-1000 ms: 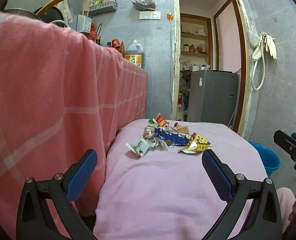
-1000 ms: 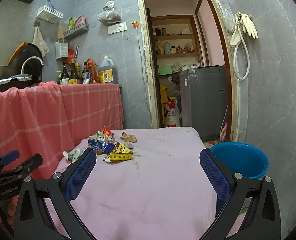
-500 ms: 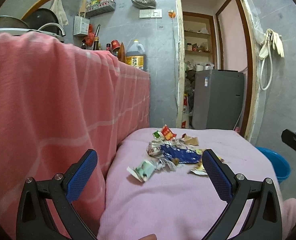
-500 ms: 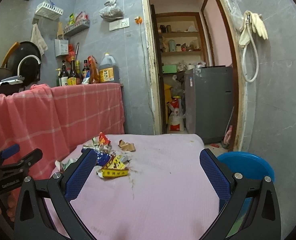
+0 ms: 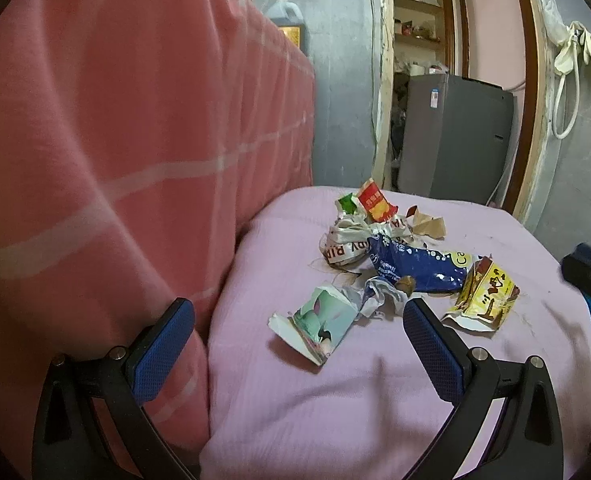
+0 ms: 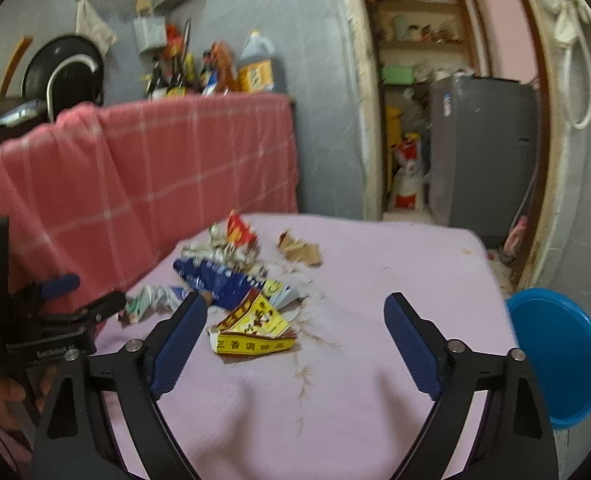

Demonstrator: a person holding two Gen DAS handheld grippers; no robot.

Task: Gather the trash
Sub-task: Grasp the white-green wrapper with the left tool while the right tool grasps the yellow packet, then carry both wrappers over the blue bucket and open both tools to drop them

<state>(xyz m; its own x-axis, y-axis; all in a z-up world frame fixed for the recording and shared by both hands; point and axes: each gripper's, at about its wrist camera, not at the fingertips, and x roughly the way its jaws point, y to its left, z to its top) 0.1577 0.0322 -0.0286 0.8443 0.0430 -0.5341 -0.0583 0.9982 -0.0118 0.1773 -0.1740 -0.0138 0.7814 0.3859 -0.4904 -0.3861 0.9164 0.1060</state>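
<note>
A pile of trash lies on the pink tablecloth (image 5: 335, 400): a torn green-and-white carton (image 5: 319, 326), a blue wrapper (image 5: 411, 266), a yellow packet (image 5: 483, 294), a red packet (image 5: 375, 204), a crumpled white wrapper (image 5: 347, 240) and brown paper (image 5: 427, 224). My left gripper (image 5: 295, 308) is open just short of the carton, which sits low between its fingers without touching them. My right gripper (image 6: 295, 300) is open with its jaws closing. The yellow packet (image 6: 255, 328) lies on the cloth between them, near the left finger and untouched. The blue wrapper (image 6: 219, 280) is just beyond.
A red checked cloth (image 5: 115, 140) hangs over the counter along the table's left side. A blue basin (image 6: 555, 356) stands on the floor to the right of the table. A grey appliance (image 6: 483, 152) fills the doorway behind. Bottles crowd the counter top (image 6: 215, 68).
Both grippers have come forward and tipped down towards the trash pile, which now looks larger and nearer. The right gripper's fingers stand a little closer together.
</note>
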